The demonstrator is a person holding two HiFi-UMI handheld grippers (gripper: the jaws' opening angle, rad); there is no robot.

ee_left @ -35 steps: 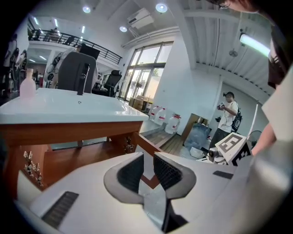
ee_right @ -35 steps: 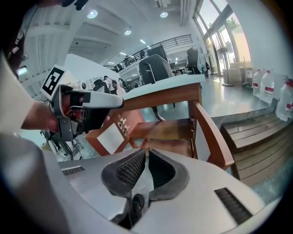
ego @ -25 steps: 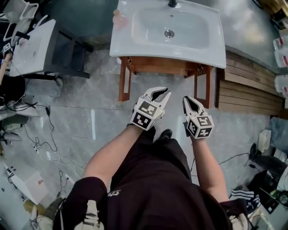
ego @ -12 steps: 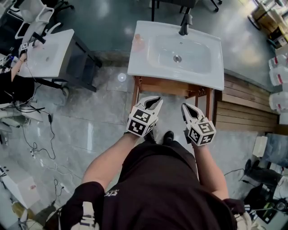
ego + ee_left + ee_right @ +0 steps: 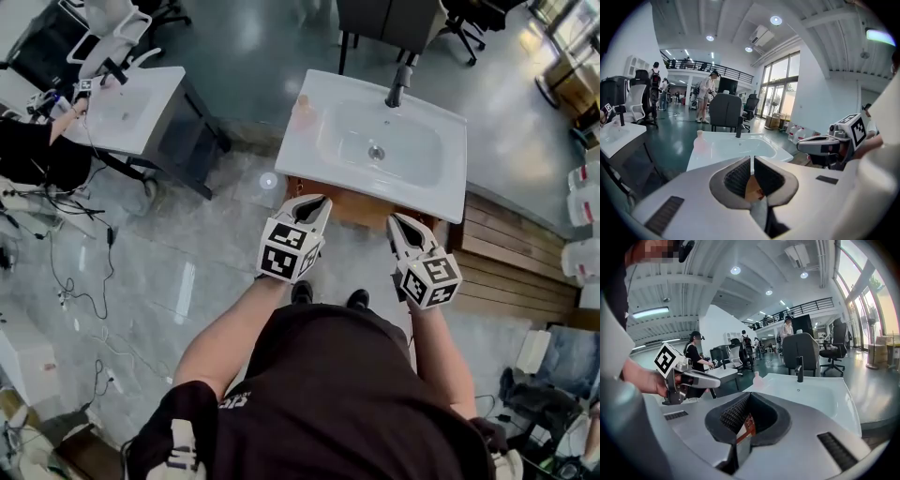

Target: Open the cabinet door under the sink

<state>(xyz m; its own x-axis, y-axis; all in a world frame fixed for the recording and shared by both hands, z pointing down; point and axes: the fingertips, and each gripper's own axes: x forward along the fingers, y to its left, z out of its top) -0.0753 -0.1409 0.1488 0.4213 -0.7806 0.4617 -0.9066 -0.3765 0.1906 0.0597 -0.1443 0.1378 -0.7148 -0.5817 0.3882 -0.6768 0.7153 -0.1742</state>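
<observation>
**Both grippers raised in front of the vanity, cabinet just beyond the tips**

Nearest the camera: the person's dark-clothed torso and both forearms, black shoes [image 5: 302,292] on grey floor tile. Each hand holds a gripper out ahead, tips tilted down toward the sink unit.

Left gripper [image 5: 319,201]: jaws closing, a thin slit left between the tips, nothing in it. Right gripper [image 5: 397,221]: jaws pressed together, holding nothing. The two are apart, roughly level with each other.

Cabinet [image 5: 356,208]: brown wood, directly under the white basin [image 5: 323,173], showing in the gap between the two grippers and just past their tips. Neither gripper touches it. Each gripper view shows a patch of the same wood through the hollow behind its tips. From above the door cannot be told apart from the frame, so open or closed is unclear.

Beyond: pink bottle [image 5: 302,111] at the basin's left rear corner, dark tap [image 5: 401,82] at the back edge. Slatted wooden platform [image 5: 506,253] to the right. Second basin [image 5: 131,108] well off to the left. Office chair [image 5: 384,23] behind the sink
</observation>
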